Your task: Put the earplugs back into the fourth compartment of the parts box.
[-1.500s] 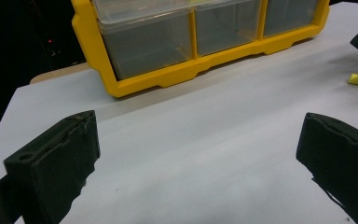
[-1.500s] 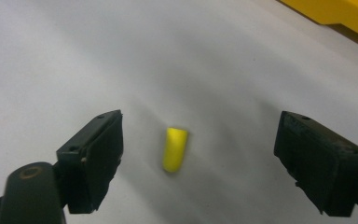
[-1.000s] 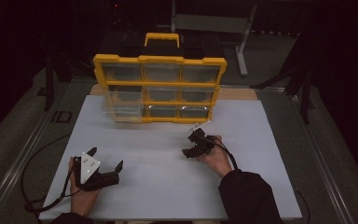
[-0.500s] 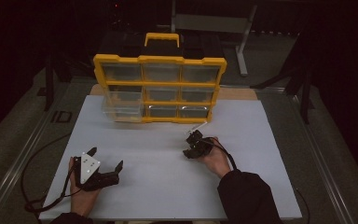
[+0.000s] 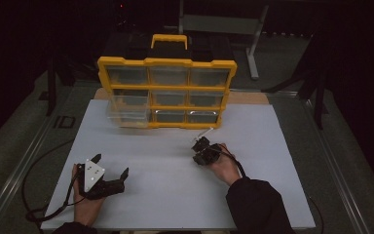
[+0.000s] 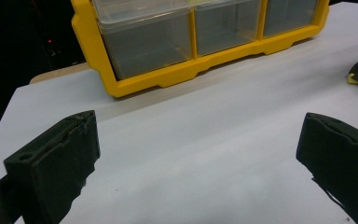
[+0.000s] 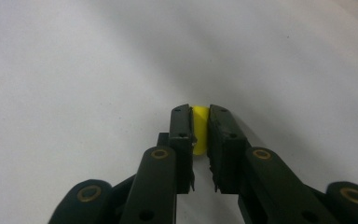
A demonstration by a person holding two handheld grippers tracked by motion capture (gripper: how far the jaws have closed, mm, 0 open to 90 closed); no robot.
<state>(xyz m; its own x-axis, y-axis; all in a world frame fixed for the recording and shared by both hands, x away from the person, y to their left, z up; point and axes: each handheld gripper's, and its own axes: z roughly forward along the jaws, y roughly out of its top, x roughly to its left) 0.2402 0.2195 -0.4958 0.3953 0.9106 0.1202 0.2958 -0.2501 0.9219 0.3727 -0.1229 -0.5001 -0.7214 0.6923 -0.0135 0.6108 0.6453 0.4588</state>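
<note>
On the white counter (image 5: 165, 161), the right hand-held gripper (image 7: 199, 122) has just been closing and now pinches a small yellow plastic piece (image 7: 199, 128); the shallow grip risks slipping. The left hand-held gripper (image 6: 198, 154) stands open.

A yellow organiser box (image 5: 167, 92) with clear drawers stood at the far side of the white table (image 5: 175, 195), a black-and-yellow handle on top. The left gripper (image 5: 110, 165) rested near the table's front left, its jaws spread apart. The right gripper (image 5: 198, 152), just in front of the box, had just been closing its jaws, tips at the tabletop.
</note>
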